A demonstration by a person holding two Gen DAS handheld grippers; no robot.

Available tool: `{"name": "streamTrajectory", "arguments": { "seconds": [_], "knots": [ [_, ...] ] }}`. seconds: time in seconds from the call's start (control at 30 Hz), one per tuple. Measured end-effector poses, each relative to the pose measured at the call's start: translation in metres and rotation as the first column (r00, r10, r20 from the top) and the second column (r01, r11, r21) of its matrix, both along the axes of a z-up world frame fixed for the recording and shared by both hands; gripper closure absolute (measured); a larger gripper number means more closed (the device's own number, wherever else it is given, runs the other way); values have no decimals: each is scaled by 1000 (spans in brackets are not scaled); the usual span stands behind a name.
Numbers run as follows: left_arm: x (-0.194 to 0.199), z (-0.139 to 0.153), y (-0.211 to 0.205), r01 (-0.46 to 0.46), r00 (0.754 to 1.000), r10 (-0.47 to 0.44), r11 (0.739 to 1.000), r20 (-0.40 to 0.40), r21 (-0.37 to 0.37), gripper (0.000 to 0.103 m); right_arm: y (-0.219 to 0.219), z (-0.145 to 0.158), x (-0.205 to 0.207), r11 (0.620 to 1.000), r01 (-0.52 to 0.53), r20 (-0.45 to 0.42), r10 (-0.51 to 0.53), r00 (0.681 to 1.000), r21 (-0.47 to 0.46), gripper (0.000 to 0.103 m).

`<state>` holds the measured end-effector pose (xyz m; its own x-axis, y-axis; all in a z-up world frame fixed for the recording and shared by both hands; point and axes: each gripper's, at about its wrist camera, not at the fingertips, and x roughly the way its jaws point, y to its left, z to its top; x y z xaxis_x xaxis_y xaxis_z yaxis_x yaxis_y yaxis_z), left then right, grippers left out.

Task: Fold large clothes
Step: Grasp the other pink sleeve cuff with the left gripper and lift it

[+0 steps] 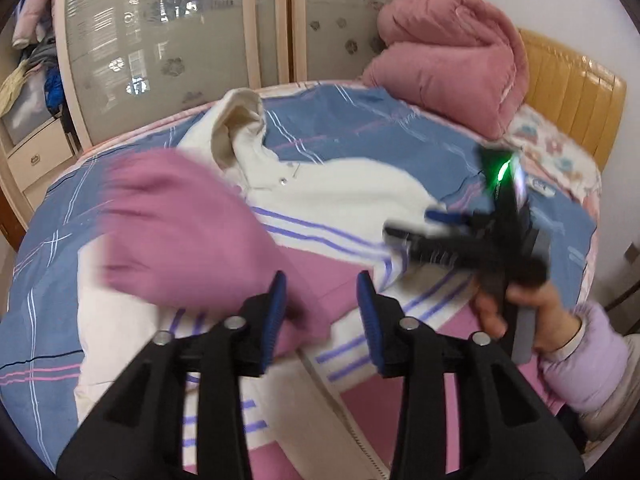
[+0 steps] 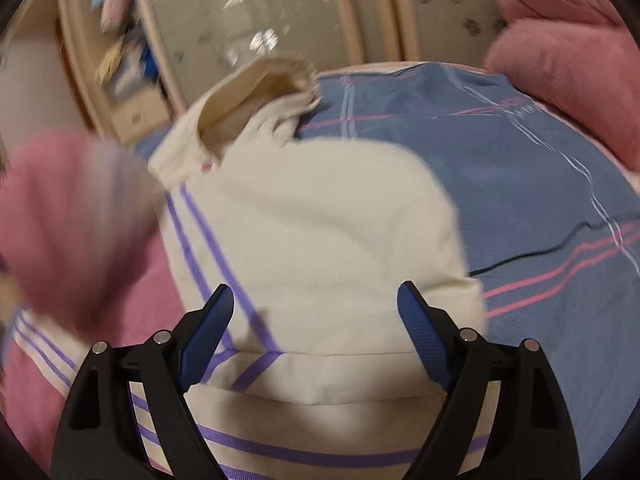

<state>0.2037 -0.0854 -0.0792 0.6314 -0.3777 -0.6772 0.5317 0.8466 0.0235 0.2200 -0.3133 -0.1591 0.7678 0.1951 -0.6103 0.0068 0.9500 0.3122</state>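
Observation:
A large cream and pink jacket (image 1: 344, 196) with purple stripes lies spread on the bed, its collar toward the wardrobe. Its pink sleeve (image 1: 180, 228) is lifted and blurred at the left, just ahead of my left gripper (image 1: 322, 312), whose jaws stand apart with nothing between them. My right gripper (image 1: 436, 236) shows in the left wrist view, held by a hand over the jacket's right side. In the right wrist view the jacket (image 2: 320, 220) fills the middle, the pink sleeve (image 2: 76, 220) blurs at the left, and my right gripper (image 2: 316, 320) is wide open above the cream cloth.
The bed has a blue striped cover (image 1: 360, 120) (image 2: 540, 184). A folded pink quilt (image 1: 448, 60) sits at its far right by an orange headboard (image 1: 572, 92). A wardrobe with frosted doors (image 1: 168, 40) and open shelves stands behind.

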Motion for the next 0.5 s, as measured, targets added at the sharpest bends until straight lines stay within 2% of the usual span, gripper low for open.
{"name": "streamTrajectory", "arguments": {
  "seconds": [0.07, 0.17, 0.23, 0.3, 0.37, 0.5],
  "knots": [
    [9, -1, 7, -33, 999, 33, 999, 26, 14, 34, -17, 8, -8, 995, 32, 48, -37, 998, 90, 18],
    [6, 3, 24, -77, 996, 77, 997, 34, -7, 33, -30, 13, -13, 987, 44, 66, -55, 996, 157, 18],
    [15, 8, 47, -150, 988, 151, 986, 7, -76, 32, -30, 14, -16, 985, 49, 72, -62, 996, 165, 18],
    [26, 8, 70, -220, 975, 214, 965, -54, -145, 31, -26, 17, -17, 985, 28, 84, -42, 996, 168, 18],
    [38, -3, 80, -322, 945, 308, 934, -108, -156, 31, -24, 21, -23, 985, 14, 113, -34, 993, 172, 18],
    [56, -28, 91, -505, 860, 499, 862, -103, -44, 31, -24, 27, -30, 982, -14, 144, -13, 989, 186, 18]
  ]
}}
